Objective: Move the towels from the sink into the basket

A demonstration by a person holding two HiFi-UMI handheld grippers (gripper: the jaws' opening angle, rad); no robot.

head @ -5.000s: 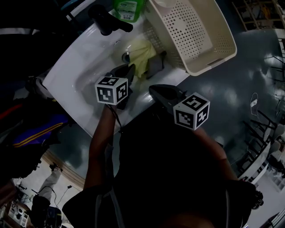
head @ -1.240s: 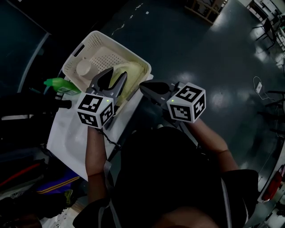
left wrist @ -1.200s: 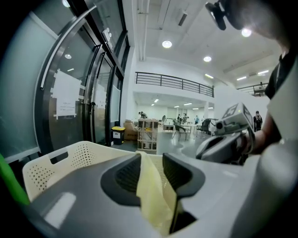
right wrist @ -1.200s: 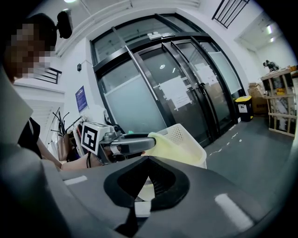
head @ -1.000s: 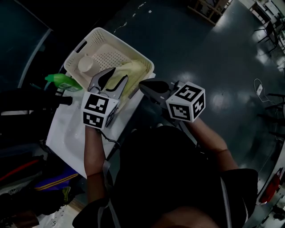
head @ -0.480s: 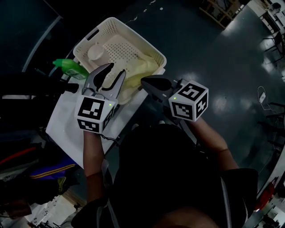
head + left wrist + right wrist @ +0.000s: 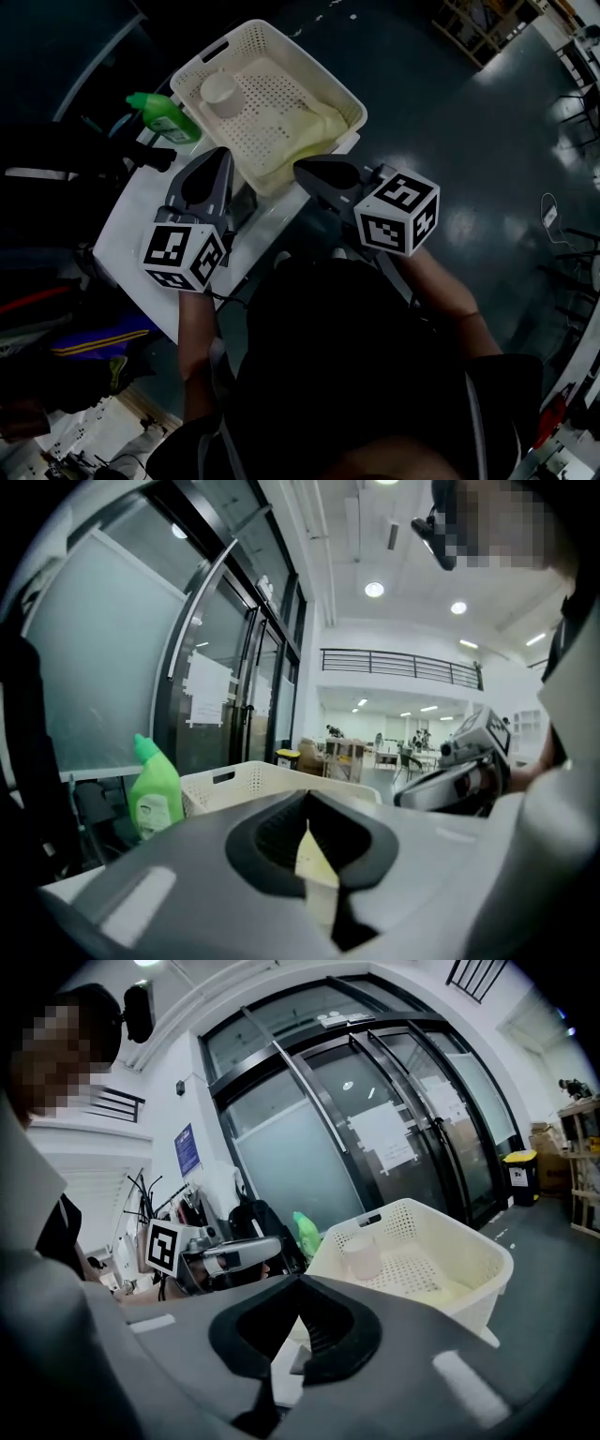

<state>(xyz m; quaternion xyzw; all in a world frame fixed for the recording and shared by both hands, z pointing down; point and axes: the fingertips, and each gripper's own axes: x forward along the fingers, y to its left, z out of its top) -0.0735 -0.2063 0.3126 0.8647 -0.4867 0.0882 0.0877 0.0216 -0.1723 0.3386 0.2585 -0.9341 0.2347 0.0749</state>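
While both claws hang just in front of the basket, the left side of the head view is pretty cluttered. A green bottle (image 7: pixel 161 114) stands at the back of the white worktop (image 7: pixel 127 234), and a black tap (image 7: pixel 141 157) sticks out just beside it, between the bottle and the left claw (image 7: pixel 222 153).

That claw's jaws have just been closing and now sit together with nothing gripped. It points up the frame toward the basket's near corner, over the worktop, close to the wall but not touching as far as anyone can tell.

The cream perforated basket (image 7: pixel 309 61) sits at the worktop's right edge, with its long axis running from upper left to lower right. A round white cup (image 7: pixel 220 94) stands in its far end.

The pale yellow towel (image 7: pixel 314 127) is already inside, bunched against the end nearest the person. It's spread across the basket's width, so its long side runs crosswise to the basket.

The right claw (image 7: pixel 300 170) is also closed and empty. It hovers just outside that same end and points left along it. Right of it is dark shiny floor (image 7: pixel 450 112).
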